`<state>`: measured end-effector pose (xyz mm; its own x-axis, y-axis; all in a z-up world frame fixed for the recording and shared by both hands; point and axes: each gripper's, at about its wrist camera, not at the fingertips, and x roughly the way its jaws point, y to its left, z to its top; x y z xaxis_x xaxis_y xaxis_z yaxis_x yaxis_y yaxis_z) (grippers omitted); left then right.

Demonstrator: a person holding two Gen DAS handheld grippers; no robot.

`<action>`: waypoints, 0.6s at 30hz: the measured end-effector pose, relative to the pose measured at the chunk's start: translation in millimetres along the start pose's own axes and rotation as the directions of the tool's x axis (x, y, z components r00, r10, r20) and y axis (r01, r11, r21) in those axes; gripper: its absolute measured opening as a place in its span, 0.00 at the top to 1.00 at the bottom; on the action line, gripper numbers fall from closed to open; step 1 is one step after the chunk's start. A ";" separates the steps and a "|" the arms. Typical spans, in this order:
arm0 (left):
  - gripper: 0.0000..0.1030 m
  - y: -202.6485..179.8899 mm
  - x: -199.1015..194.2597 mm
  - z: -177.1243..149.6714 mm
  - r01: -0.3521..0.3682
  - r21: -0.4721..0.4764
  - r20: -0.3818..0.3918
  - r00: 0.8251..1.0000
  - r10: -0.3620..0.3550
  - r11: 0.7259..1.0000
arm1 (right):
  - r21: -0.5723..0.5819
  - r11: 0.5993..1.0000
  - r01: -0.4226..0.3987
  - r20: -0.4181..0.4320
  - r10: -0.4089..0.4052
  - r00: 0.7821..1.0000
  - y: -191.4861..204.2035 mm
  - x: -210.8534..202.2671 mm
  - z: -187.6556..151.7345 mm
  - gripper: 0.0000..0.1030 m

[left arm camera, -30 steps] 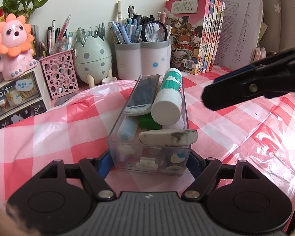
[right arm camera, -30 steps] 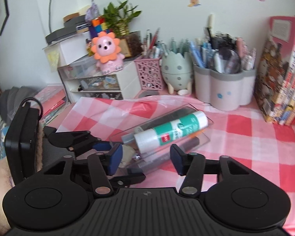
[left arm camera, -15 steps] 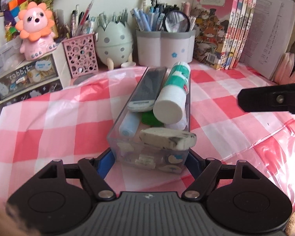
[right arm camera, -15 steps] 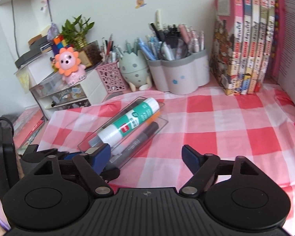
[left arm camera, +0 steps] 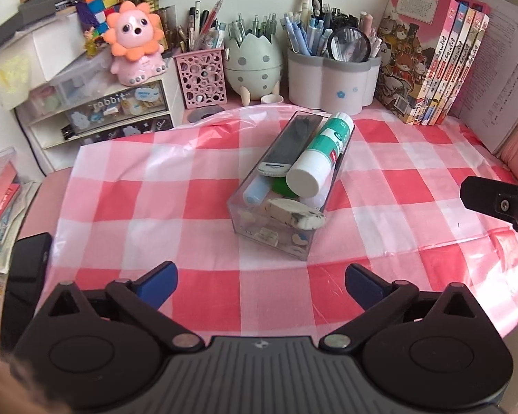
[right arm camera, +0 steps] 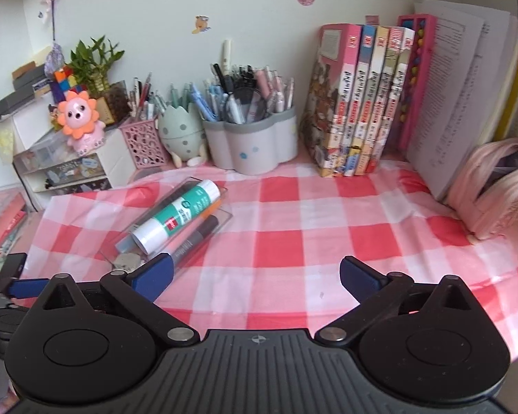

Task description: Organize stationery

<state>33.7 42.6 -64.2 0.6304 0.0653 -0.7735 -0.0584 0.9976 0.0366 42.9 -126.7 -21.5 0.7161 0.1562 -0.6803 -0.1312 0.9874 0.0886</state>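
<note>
left gripper – jaws opening, nothing between | clear stationery box just ahead | right gripper – jaws opening, empty | eraser, perhaps, on top

A red, pink and white checked cloth covered the desk. At frame centre, a clear box held a white glue stick with a green label, a pale blue pen and a white eraser smudged grey. Along the top stood a pink lion toy with an orange mane, a pink perforated holder, a mint-green egg cup with grey spots, and a white-and-grey pen pot bearing a blue flower. Pink-spined books stood at upper right.
</note>
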 end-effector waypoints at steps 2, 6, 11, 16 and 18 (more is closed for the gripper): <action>0.22 -0.7 -9.1 -0.5 -0.003 -0.011 0.005 1.000 0.003 1.000 | -0.009 1.000 0.030 0.006 -0.030 1.000 1.5 -7.0 0.9 0.05; 0.21 -0.4 -26.4 2.7 0.011 -0.031 0.028 1.000 -0.010 0.999 | -0.006 0.998 0.056 0.022 -0.056 0.998 1.1 -21.8 6.1 0.05; 0.21 -3.7 -48.3 5.9 0.009 -0.018 0.096 0.995 -0.007 1.000 | -0.011 0.997 0.078 0.038 -0.077 0.996 1.4 -33.6 10.8 0.05; 0.21 -6.2 -61.1 7.3 0.017 -0.008 0.132 0.991 -0.016 1.000 | -0.027 0.996 0.081 0.048 -0.080 0.996 4.7 -38.5 12.8 0.05; 0.21 -6.8 -60.8 7.8 0.018 -0.006 0.131 0.991 -0.017 1.000 | -0.038 0.996 0.076 0.048 -0.074 0.996 6.1 -39.1 13.0 0.05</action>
<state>1.8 32.1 -12.5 0.7274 0.0510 -0.6843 -0.0516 0.9985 0.0195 23.0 -126.4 15.1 0.7562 0.0836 -0.6490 -0.1022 0.9947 0.0092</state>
